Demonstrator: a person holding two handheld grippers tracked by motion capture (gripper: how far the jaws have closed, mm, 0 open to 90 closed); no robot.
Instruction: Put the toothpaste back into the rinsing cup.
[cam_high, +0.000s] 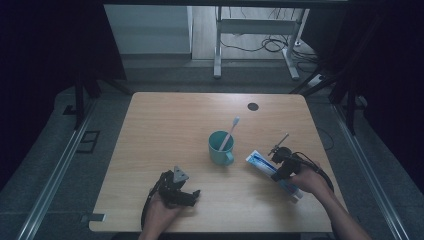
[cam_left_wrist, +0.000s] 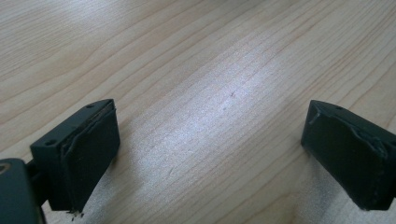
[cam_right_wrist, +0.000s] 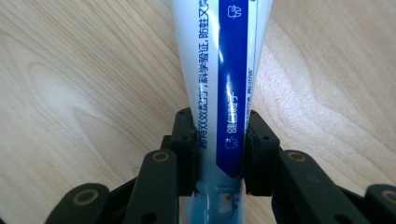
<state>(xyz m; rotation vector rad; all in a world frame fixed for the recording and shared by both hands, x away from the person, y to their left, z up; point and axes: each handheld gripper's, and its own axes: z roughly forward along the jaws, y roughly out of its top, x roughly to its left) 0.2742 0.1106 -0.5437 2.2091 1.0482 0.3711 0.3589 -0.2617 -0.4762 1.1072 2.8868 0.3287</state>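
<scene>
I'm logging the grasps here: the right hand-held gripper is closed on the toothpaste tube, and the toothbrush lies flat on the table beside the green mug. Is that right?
Not quite. The toothbrush is not flat on the table; the high view shows it standing in the green mug, leaning against the rim. The rest holds: the right hand-held gripper is closed on the toothpaste tube, as the right gripper view shows.

the person's left hand (cam_high: 162, 212) rested low at the near table edge, holding the black two-jaw left gripper (cam_high: 192, 196), whose jaws stood wide apart with nothing between them. the right forearm reached in from the lower right, and the black right gripper (cam_high: 278, 159) pinched a white-and-blue toothpaste tube (cam_right_wrist: 223, 70) between its pads.
</scene>
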